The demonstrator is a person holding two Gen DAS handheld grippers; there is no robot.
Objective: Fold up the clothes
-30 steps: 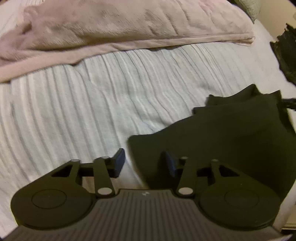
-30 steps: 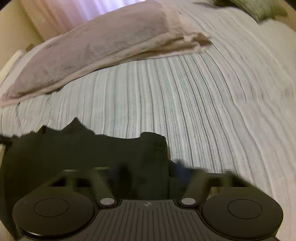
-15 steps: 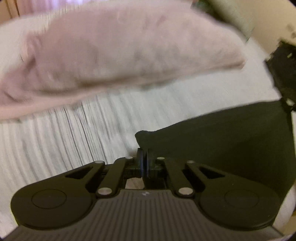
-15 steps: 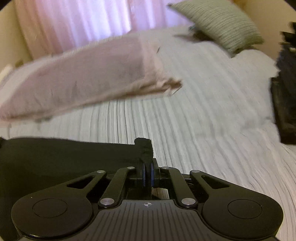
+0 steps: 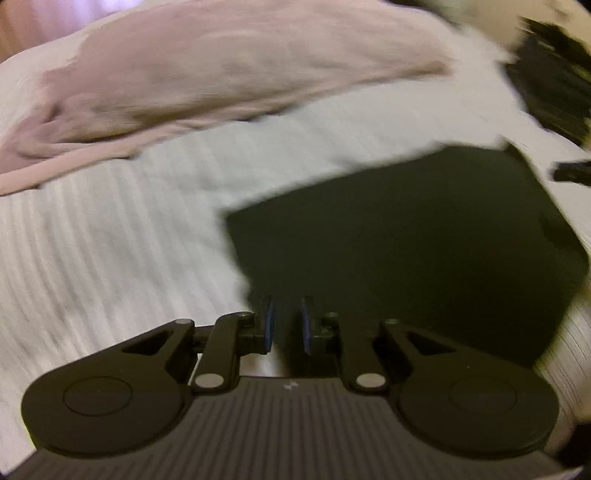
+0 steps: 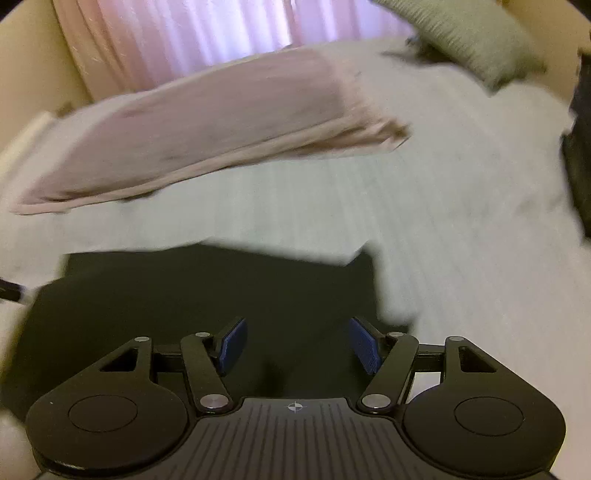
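Observation:
A black garment (image 5: 406, 240) lies flat on the pale striped bedspread (image 5: 110, 240), folded into a rough rectangle. My left gripper (image 5: 286, 325) hovers at its near left edge, its blue pads a small gap apart, holding nothing. In the right wrist view the same black garment (image 6: 207, 295) spreads ahead and to the left. My right gripper (image 6: 295, 343) stands wide open above its near right part, with nothing between the fingers. Both views are blurred by motion.
A folded pink blanket (image 5: 221, 74) lies across the bed behind the garment, also the pink blanket (image 6: 207, 125). A green pillow (image 6: 461, 40) sits at the far right corner before pink curtains (image 6: 184, 29). A dark pile (image 5: 550, 81) lies at the right edge.
Half a second ago both grippers were shut on the garment's corners and held it up. Both have since opened, and the garment lies folded flat on the bedspread.

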